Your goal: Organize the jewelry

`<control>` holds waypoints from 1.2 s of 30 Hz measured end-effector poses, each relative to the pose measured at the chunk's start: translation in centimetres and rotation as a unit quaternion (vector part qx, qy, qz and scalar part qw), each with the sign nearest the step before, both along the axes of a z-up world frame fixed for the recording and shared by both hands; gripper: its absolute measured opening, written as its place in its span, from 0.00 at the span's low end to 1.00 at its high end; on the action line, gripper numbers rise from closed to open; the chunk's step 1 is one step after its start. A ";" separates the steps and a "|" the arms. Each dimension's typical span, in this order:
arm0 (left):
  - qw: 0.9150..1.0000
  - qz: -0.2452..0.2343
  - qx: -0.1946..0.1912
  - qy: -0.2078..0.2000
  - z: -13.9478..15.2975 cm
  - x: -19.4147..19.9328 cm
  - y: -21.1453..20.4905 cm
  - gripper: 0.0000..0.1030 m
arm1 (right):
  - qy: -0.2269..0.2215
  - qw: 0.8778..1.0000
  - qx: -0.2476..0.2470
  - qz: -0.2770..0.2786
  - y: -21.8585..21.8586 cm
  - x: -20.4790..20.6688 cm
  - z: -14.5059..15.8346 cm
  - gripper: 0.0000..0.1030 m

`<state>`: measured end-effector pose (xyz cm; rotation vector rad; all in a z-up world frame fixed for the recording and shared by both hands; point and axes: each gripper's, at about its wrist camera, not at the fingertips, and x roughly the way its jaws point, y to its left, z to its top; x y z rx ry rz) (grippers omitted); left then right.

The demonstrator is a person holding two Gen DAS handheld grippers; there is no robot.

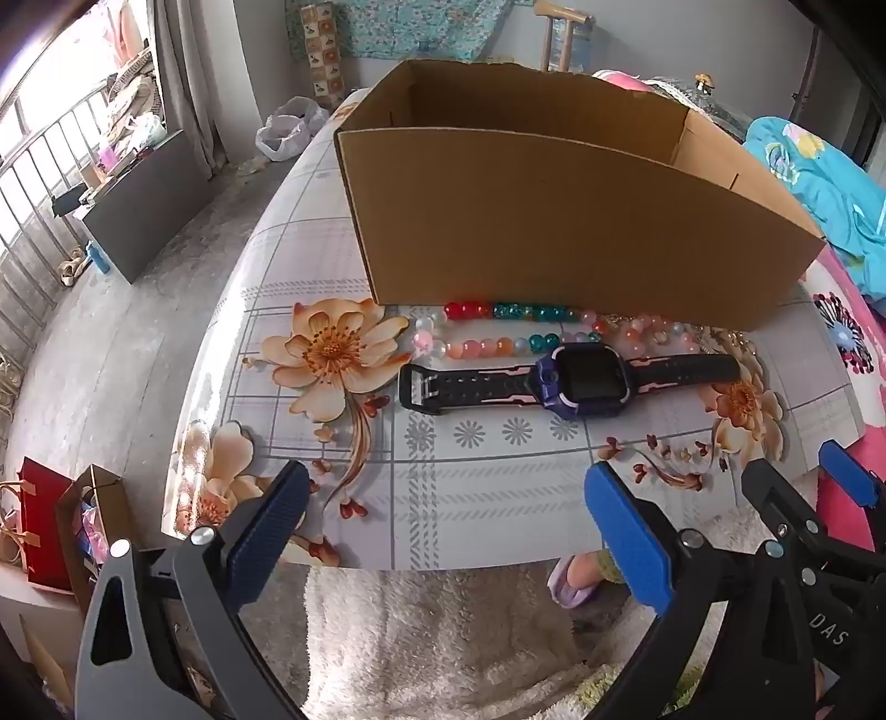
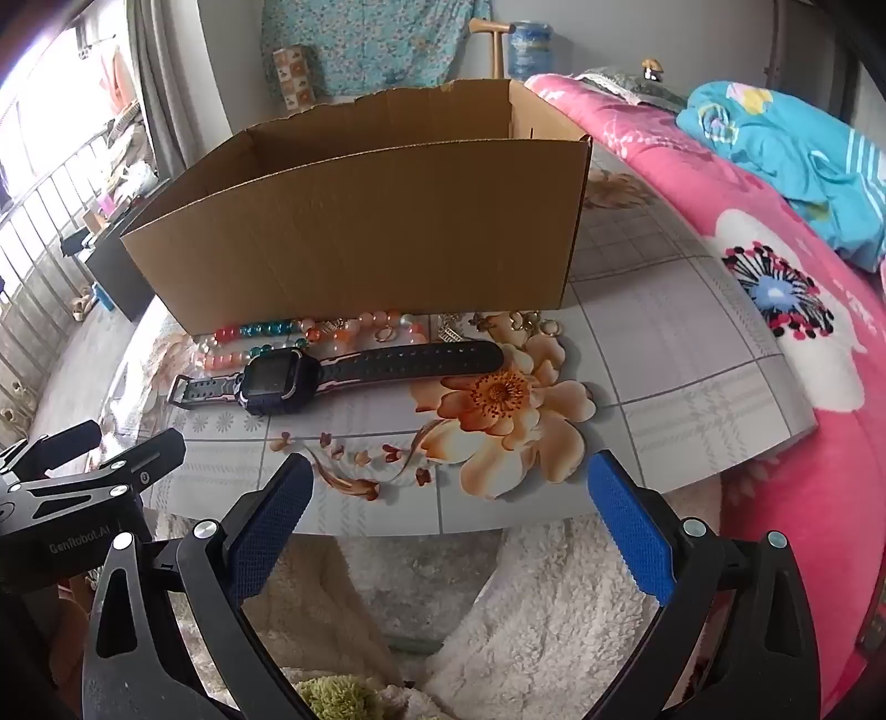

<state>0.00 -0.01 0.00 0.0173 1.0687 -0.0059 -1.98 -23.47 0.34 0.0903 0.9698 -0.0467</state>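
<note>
With both the left gripper (image 1: 446, 507) and the right gripper (image 2: 451, 498) spread wide and empty, the purple-faced black-strapped watch (image 1: 570, 379) lies touching the coloured glass-bead string (image 1: 498, 327) before the open brown cardboard box (image 1: 554, 221) on the flowered tabletop (image 1: 470, 498), so a careless pinch risks snagging beads.

1. Bright daylight pours through the barred window (image 1: 50, 166) on my left.
2. Grey concrete floor (image 1: 138, 343) below (dusty-looking).
3. My table wears a flowered tablecloth (image 2: 664, 343).
4. A pink floral quilt (image 2: 775, 232) lies beside it; teal cloth (image 1: 398, 27) hangs on the back wall.
</note>
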 end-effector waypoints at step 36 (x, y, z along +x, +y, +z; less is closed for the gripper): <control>1.000 0.000 -0.005 -0.002 0.4 0.0 -0.7 0.95 | -0.010 1.000 -0.009 -0.005 -0.1 0.1 1.4 0.92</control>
